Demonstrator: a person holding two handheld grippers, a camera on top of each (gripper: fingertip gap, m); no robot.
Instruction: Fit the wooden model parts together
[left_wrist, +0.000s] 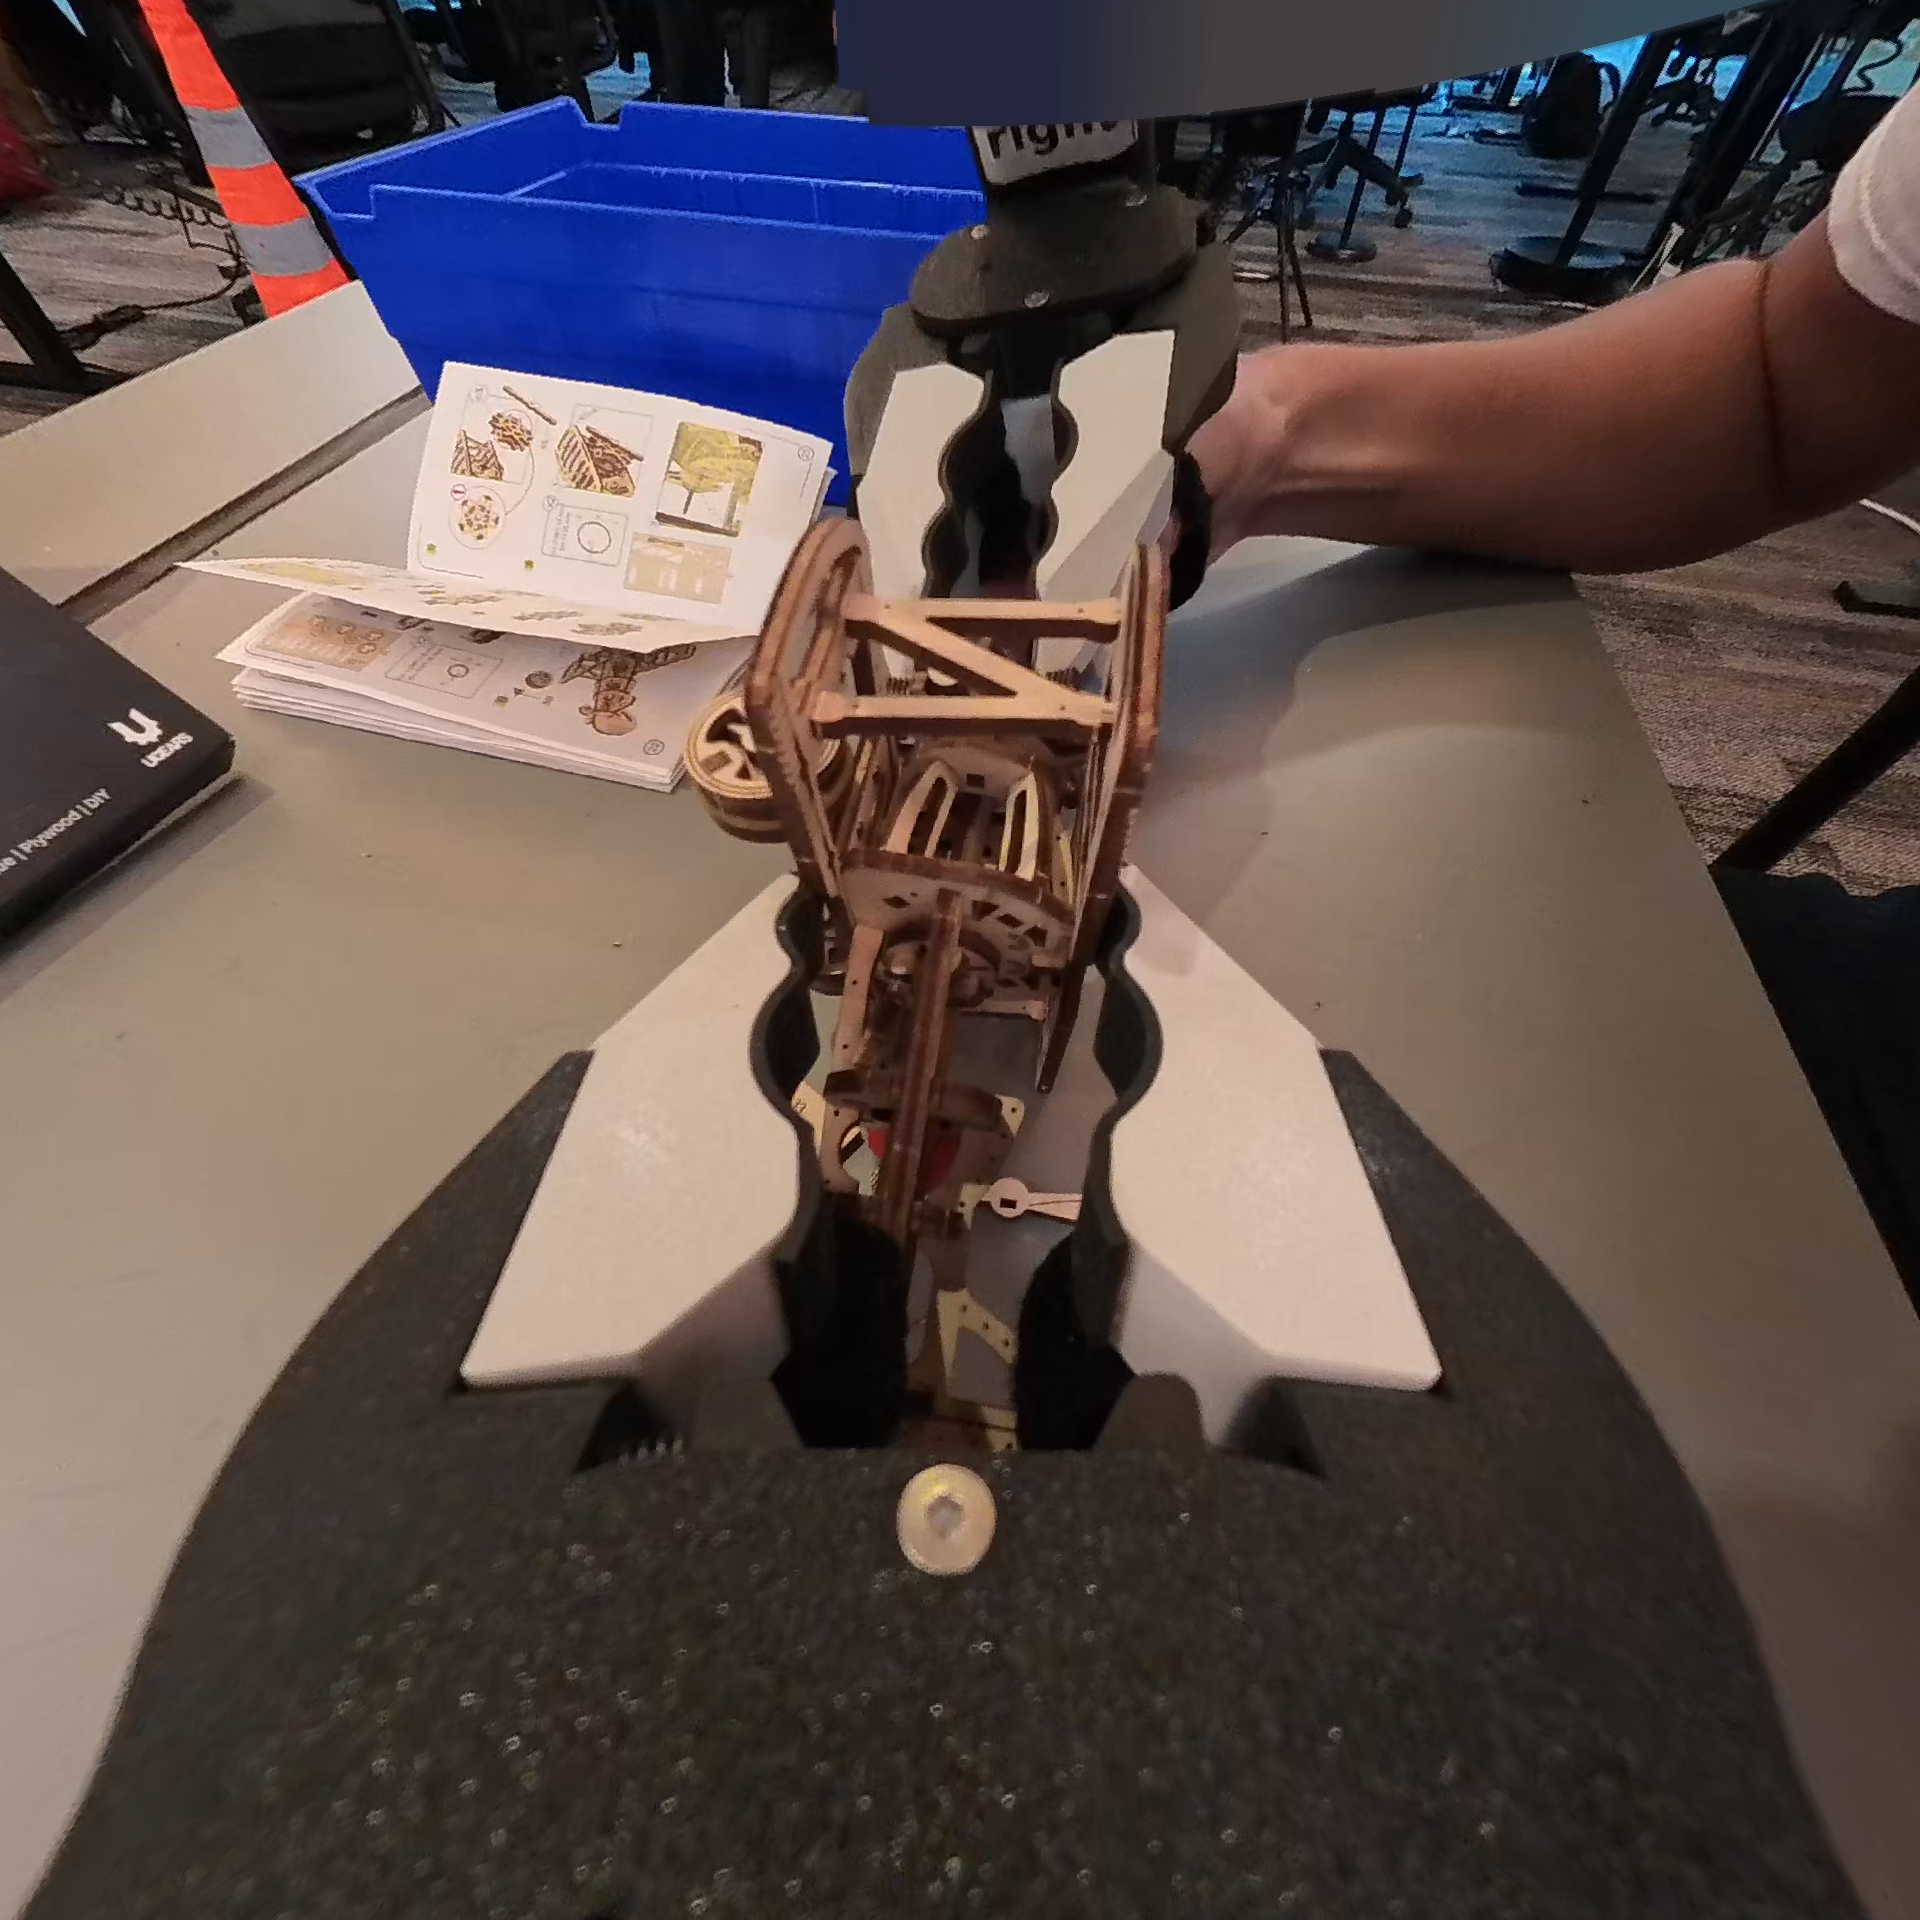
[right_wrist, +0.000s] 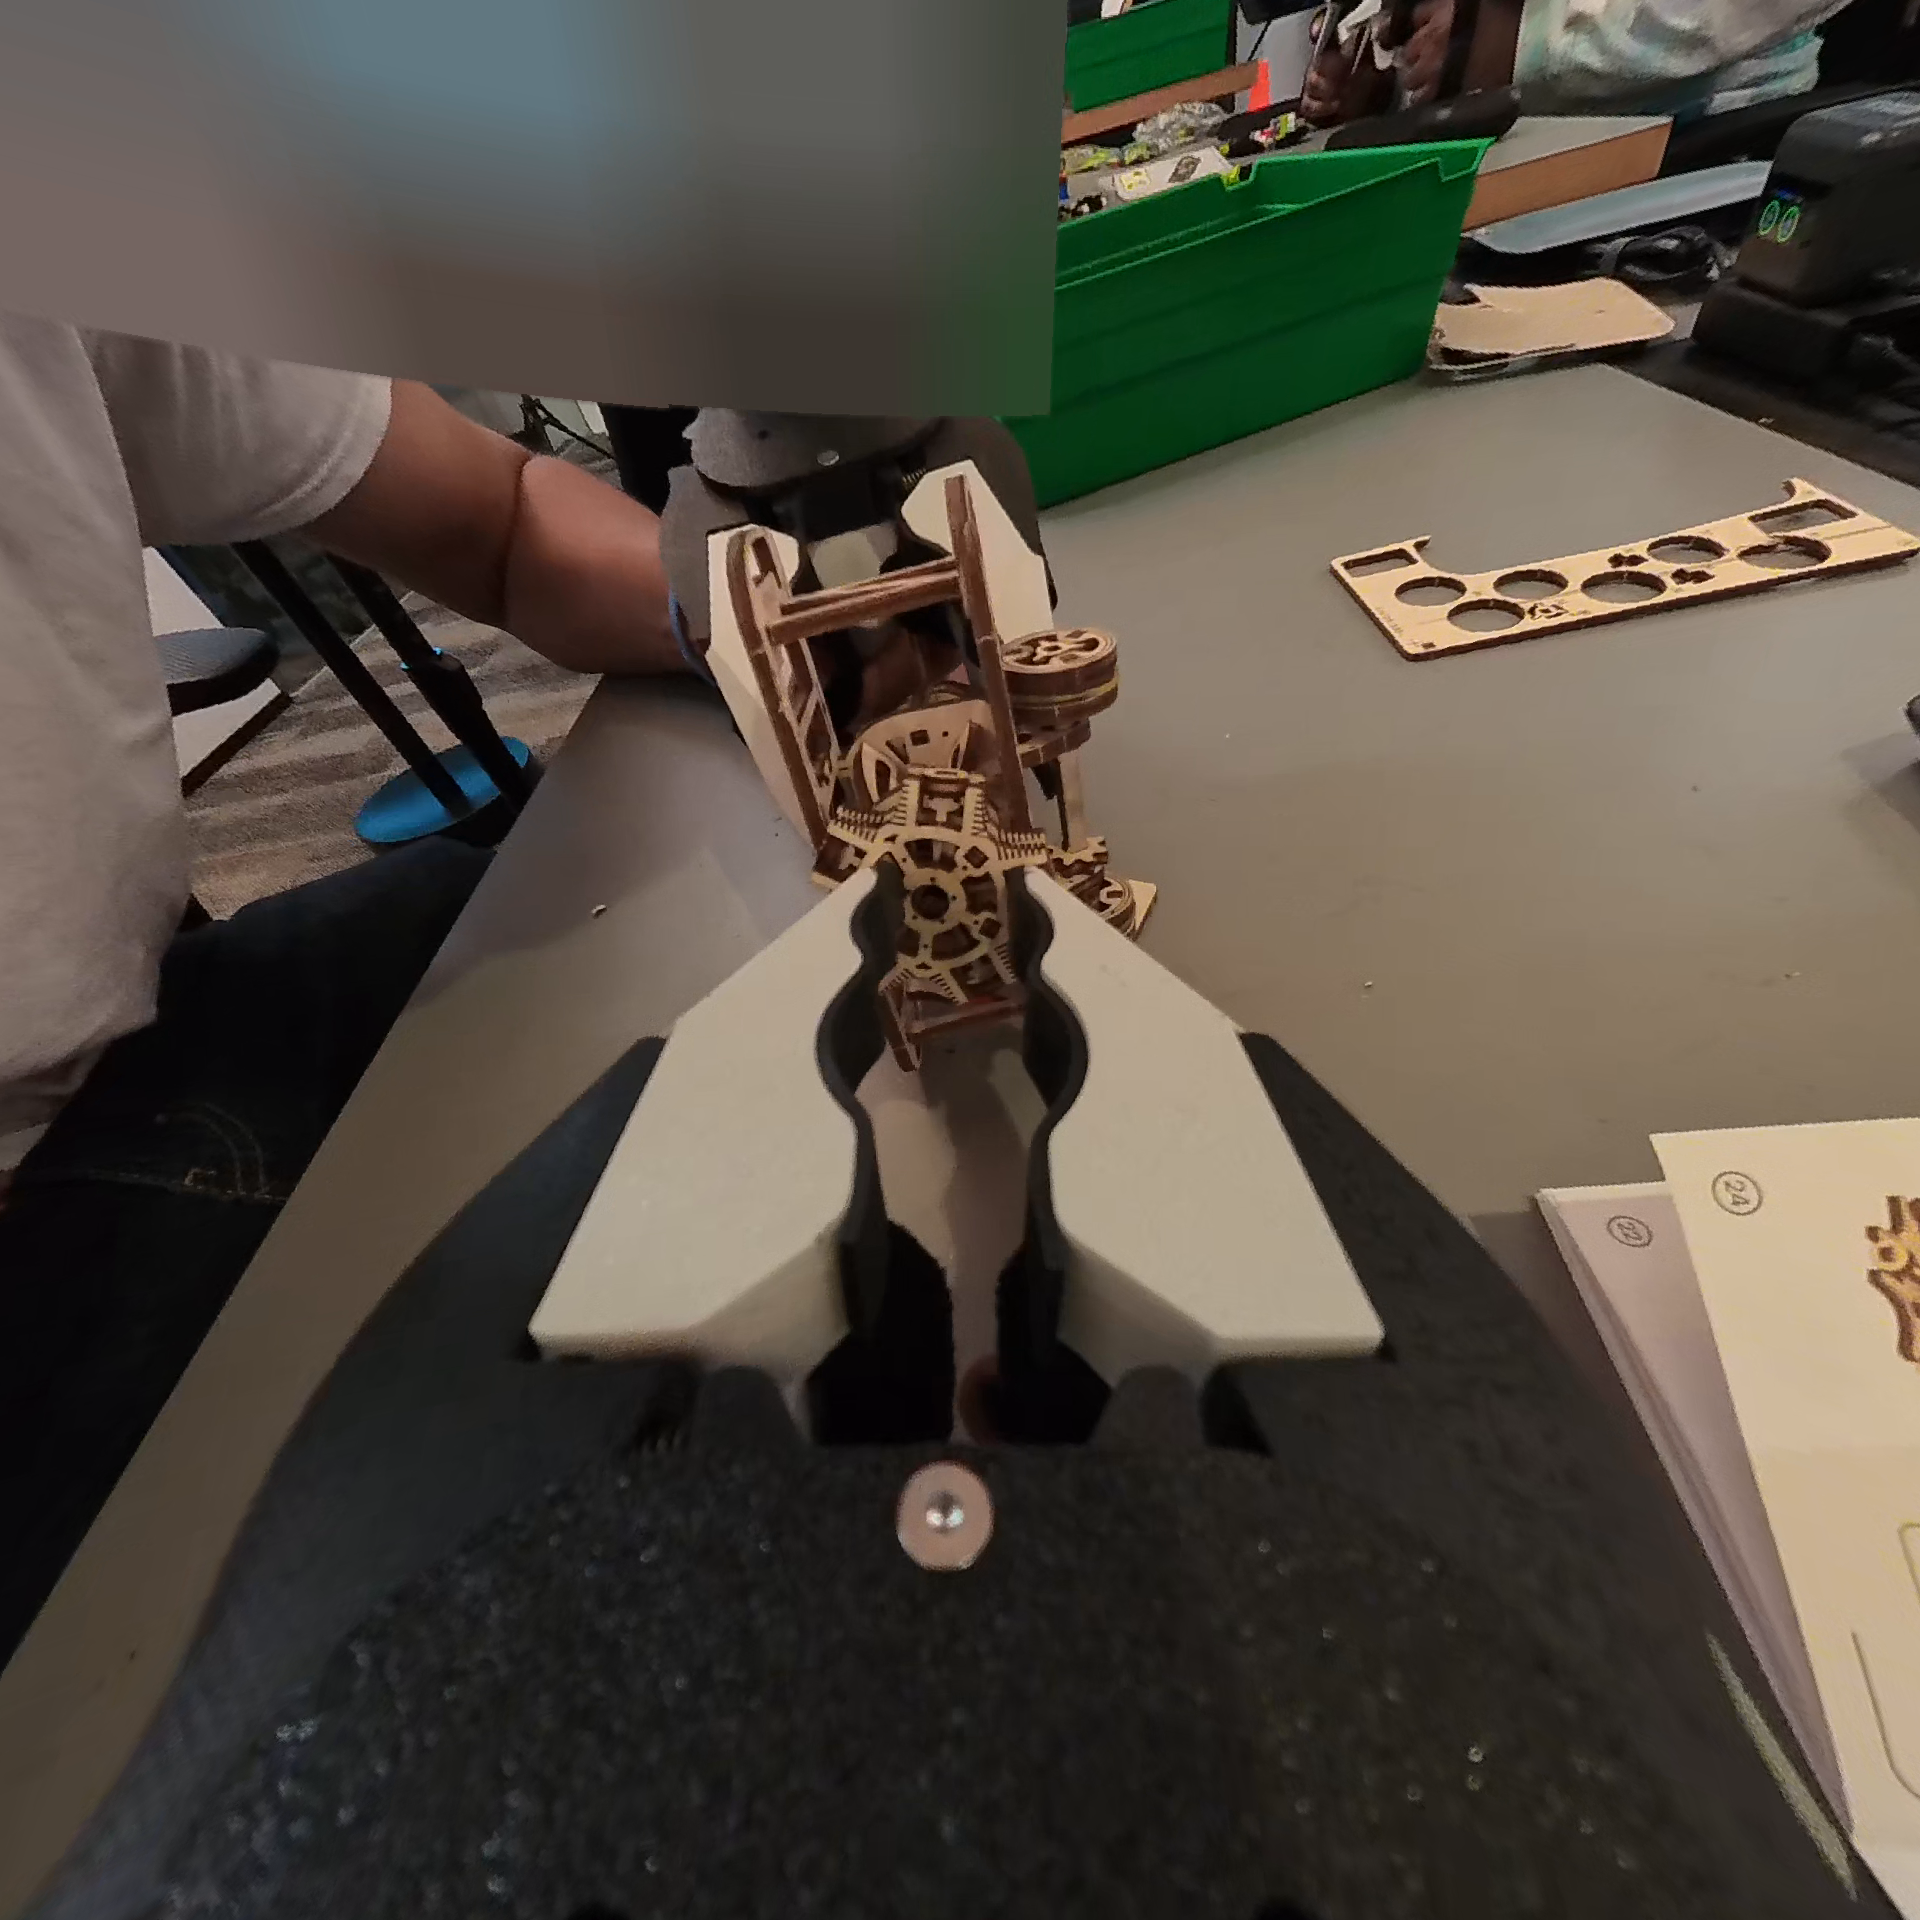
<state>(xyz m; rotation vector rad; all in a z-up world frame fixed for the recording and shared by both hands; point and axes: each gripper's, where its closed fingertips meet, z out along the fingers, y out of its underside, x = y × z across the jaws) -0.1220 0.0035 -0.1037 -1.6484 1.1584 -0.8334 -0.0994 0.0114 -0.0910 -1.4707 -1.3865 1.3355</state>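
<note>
The wooden model (left_wrist: 951, 790), a laser-cut plywood frame with gears and a side wheel, sits at the centre of both frames above the grey table (left_wrist: 416, 987). The two grippers hold it from opposite ends.

Left gripper (left_wrist: 951, 914): in the left wrist view its white fingers (left_wrist: 665, 1122) fill the lower centre of the frame. They are clenched on the model's near end, with the gear hub and a vertical spine of the model between them.

Right gripper (right_wrist: 956, 914): in the right wrist view its white fingers (right_wrist: 1143, 1091) occupy the lower centre. The tips are closed on a round toothed gear disc (right_wrist: 951, 904) at that end of the model. In the left wrist view the same gripper appears at upper centre, behind the model's cross-braced end.

A person's hand (left_wrist: 1247, 457) and bare forearm enter from the right edge of the left wrist view, holding the right gripper.

Surroundings, left wrist view: an open instruction booklet (left_wrist: 540, 582) at centre left, a blue bin (left_wrist: 644, 239) behind it at upper centre, a black box (left_wrist: 94, 748) at the left edge, an orange cone (left_wrist: 239, 156) at upper left.

Surroundings, right wrist view: a punched-out plywood sheet (right_wrist: 1621, 582) at centre right, a green bin (right_wrist: 1247, 291) at upper centre, booklet pages at lower right
</note>
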